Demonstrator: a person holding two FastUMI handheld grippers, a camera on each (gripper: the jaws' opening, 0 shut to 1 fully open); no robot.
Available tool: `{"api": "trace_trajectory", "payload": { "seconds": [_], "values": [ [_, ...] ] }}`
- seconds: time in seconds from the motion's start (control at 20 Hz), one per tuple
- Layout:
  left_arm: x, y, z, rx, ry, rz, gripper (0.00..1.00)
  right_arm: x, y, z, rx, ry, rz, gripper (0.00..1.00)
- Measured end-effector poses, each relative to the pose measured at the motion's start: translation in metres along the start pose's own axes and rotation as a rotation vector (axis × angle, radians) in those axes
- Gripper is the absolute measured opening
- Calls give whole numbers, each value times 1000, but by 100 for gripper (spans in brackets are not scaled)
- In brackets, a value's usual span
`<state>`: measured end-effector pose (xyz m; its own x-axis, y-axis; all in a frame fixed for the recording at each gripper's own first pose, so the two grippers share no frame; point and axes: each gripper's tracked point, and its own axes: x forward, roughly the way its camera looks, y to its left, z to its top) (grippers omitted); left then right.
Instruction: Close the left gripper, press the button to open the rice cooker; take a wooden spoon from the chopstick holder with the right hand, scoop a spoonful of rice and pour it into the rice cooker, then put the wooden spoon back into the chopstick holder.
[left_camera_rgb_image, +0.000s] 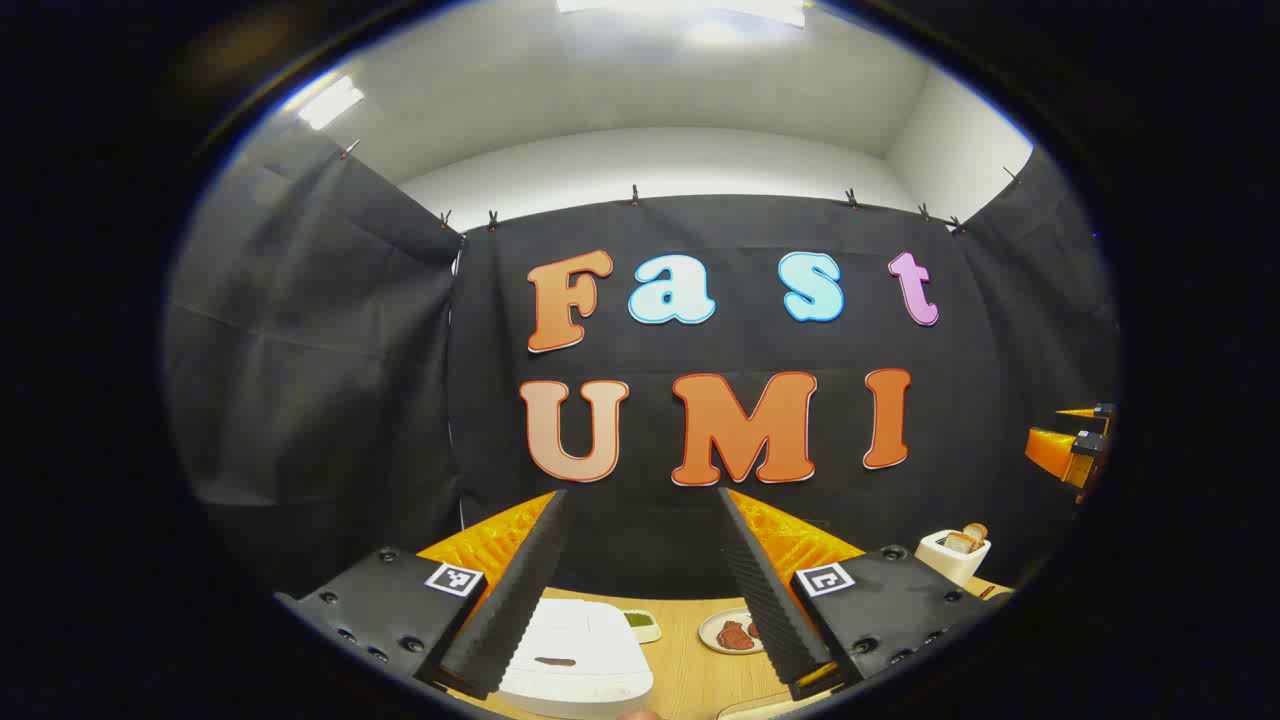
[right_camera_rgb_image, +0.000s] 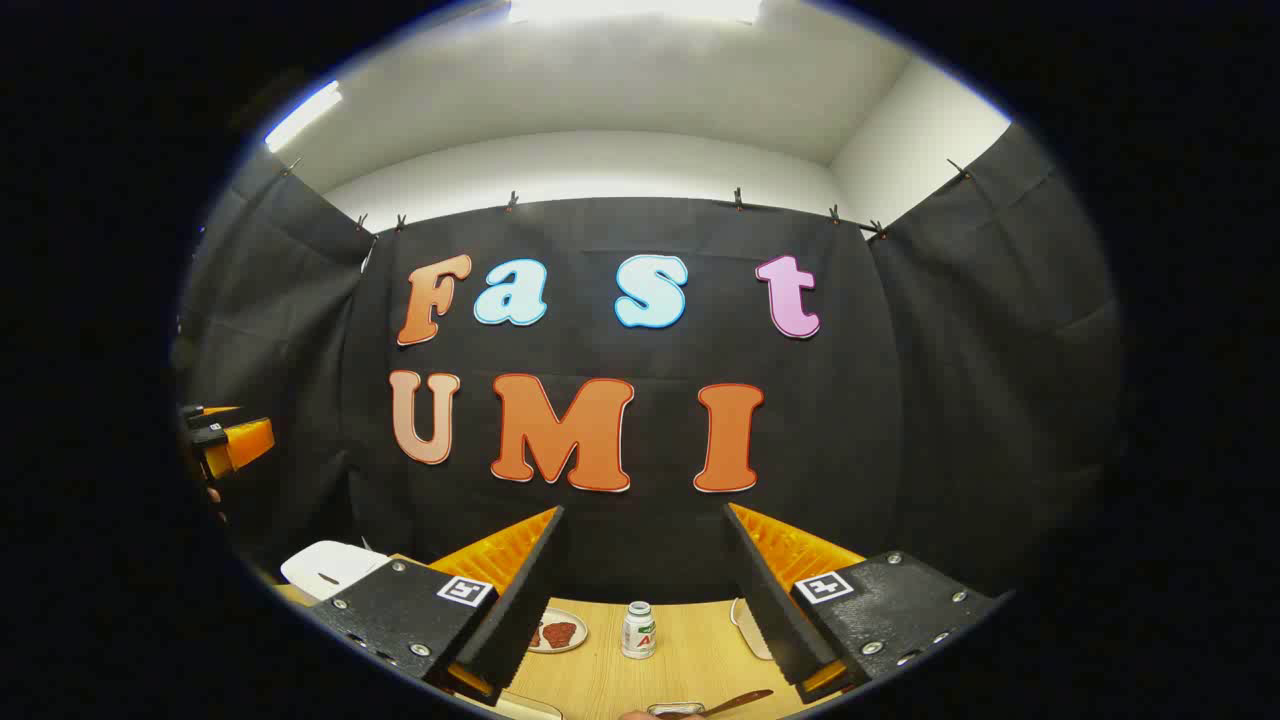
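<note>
Two open hand-held grippers, left (left_camera_rgb_image: 640, 590) above white rice cooker (left_camera_rgb_image: 575, 660), right (right_camera_rgb_image: 645, 595)

Left gripper (left_camera_rgb_image: 640, 600) level, jaws wide apart, gripping nothing; right gripper (right_camera_rgb_image: 640, 610) likewise, jaws spread.

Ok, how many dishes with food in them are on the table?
2: a green-filled dish beside the white rice cooker, and a plate of red food right of it. Parts of the table are hidden, so there may be more.
</note>
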<state>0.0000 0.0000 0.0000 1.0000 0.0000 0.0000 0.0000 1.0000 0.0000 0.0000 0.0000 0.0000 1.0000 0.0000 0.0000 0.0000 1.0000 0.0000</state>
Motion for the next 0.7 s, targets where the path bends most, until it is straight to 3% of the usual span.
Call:
{"api": "trace_trajectory", "payload": {
  "seconds": [0.2, 0.7],
  "values": [
    [-3, 0, -1, -9, 17, 2, 98, -4, 2, 0, -7, 8, 4, 97],
    [-8, 12, 1, 2, 27, 19, 99, -9, 2, -4, -3, 32, 1, 94]
  ]
}}
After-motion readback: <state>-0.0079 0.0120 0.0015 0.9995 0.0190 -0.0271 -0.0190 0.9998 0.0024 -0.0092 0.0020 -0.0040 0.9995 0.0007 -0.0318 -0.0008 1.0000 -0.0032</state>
